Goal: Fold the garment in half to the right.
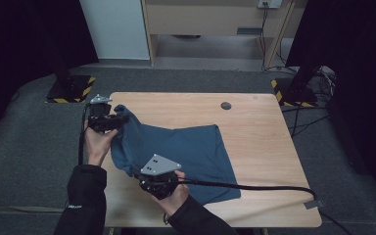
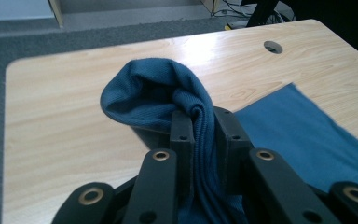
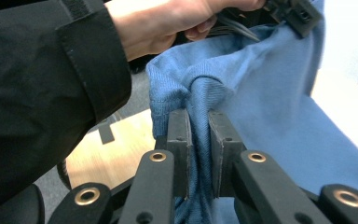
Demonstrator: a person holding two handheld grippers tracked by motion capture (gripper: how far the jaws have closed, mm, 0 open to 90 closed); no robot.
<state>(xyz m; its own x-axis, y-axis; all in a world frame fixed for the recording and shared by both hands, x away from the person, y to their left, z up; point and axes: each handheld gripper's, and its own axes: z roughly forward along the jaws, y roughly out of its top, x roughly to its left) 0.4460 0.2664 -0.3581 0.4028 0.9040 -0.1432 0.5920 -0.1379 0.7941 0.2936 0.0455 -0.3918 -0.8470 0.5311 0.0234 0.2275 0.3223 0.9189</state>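
Shirt: your blue shirt (image 1: 186, 156) lies on the surface (image 1: 259, 142), covering its 7 to 8 o'clock part, with its left edge lifted off the wood.
Shirt edge: the raised edge runs from your left claw at 9 o'clock down to your right claw at 6 o'clock, hanging slack between them.
Left claw: your left claw (image 1: 120, 119) is pressed together on a gathered fold of the shirt (image 2: 168, 93); in the left gripper view the cloth bunches between the two black jaws and loops over their tips.
Right claw: your right claw (image 1: 138, 175) pinches a bunched corner of the shirt (image 3: 270, 116); in the right gripper view the cloth stands squeezed between the jaws and spills out above them.
Hands: your left hand (image 1: 97, 142) sits at the surface's 9 o'clock edge, your right hand (image 1: 176, 193) near its 6 o'clock edge, both in dark sleeves.
Cable: a black cable (image 1: 254, 186) trails from the right claw toward 4 o'clock, across the shirt's lower corner and the bare wood.
Hole: a round hole (image 1: 225, 105) sits in the surface toward 12 o'clock, well apart from the shirt.
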